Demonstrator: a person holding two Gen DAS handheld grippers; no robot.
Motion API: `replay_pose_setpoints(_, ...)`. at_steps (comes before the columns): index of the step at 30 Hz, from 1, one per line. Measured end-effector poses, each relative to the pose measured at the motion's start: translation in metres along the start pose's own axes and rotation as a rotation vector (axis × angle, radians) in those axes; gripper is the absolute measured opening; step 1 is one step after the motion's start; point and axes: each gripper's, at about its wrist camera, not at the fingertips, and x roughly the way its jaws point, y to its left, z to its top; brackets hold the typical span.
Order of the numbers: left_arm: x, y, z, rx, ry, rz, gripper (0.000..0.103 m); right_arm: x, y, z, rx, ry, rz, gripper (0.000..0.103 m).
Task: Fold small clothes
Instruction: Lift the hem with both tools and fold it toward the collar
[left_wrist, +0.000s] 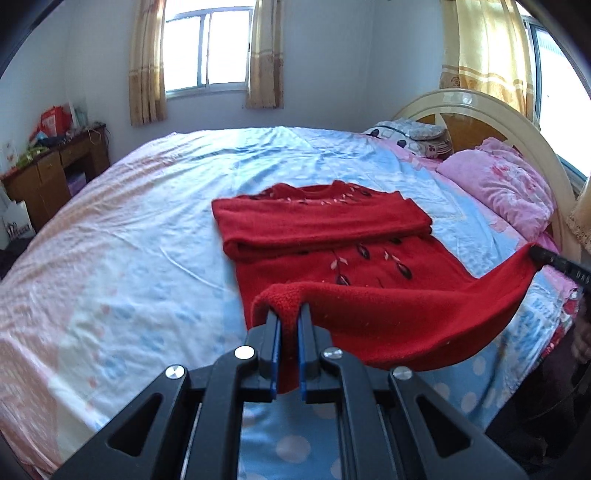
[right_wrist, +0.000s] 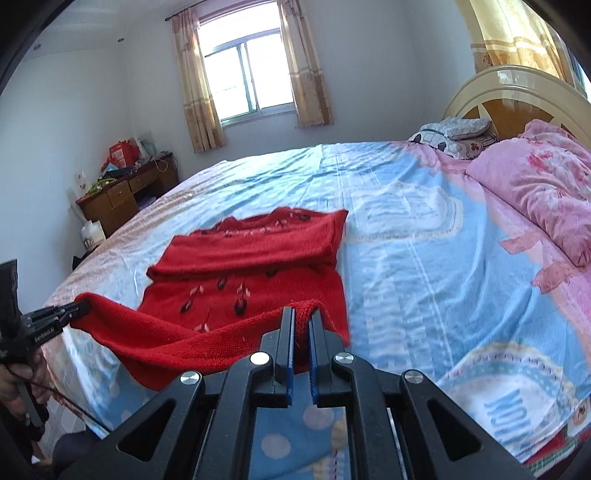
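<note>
Sweater: red knit sweater (left_wrist: 332, 236) on the bedsheet (left_wrist: 147, 240), sleeves folded across the chest, hem lifted.
Left gripper (left_wrist: 289, 314): clamped on one hem corner.
Right gripper (right_wrist: 303, 314): clamped on the other.
Fold direction: collar lies straight ahead of both jaws.

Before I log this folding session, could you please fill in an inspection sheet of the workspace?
Surface: bed sheet, blue patterned, lightly wrinkled.
Job's things: red sweater, sleeves folded across the chest, hem lifted.
Clutter: pink quilt and pillows by the headboard.
Grippers: left gripper and right gripper, jaws each shut on a hem corner.
Cables: thin cord below the left gripper.
Surroundings: wooden desk with clutter, curtained window.
</note>
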Motion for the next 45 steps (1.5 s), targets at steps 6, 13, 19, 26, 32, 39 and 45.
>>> replay_pose_setpoints(6,0.010,0.001,0.011,0.025,-0.015,0.040,0.008,0.014,0.005,0.025,-0.012,-0.018,0.001,0.005)
replay_pose_setpoints(13,0.025,0.011,0.026,0.026,-0.019,0.061,0.008,0.037,0.014,0.048,-0.036,-0.022,0.008,0.005)
replay_pose_setpoints(19,0.039,0.023,0.044,0.011,-0.021,0.071,0.008,0.064,0.018,0.067,-0.043,-0.012,0.012,0.005)
replay_pose_setpoints(26,0.055,0.030,0.065,0.007,-0.027,0.078,0.008,0.089,0.020,0.085,-0.037,0.001,0.017,0.005)
replay_pose_setpoints(32,0.066,0.038,0.087,-0.004,-0.043,0.084,0.008,0.106,0.020,0.102,-0.034,-0.003,0.014,0.005)
replay_pose_setpoints(39,0.085,0.045,0.113,-0.017,-0.057,0.094,0.008,0.130,0.016,0.125,-0.035,-0.002,0.002,0.005)
replay_pose_setpoints(45,0.109,0.049,0.133,-0.023,-0.056,0.087,0.008,0.152,0.012,0.145,-0.033,0.001,-0.014,0.005)
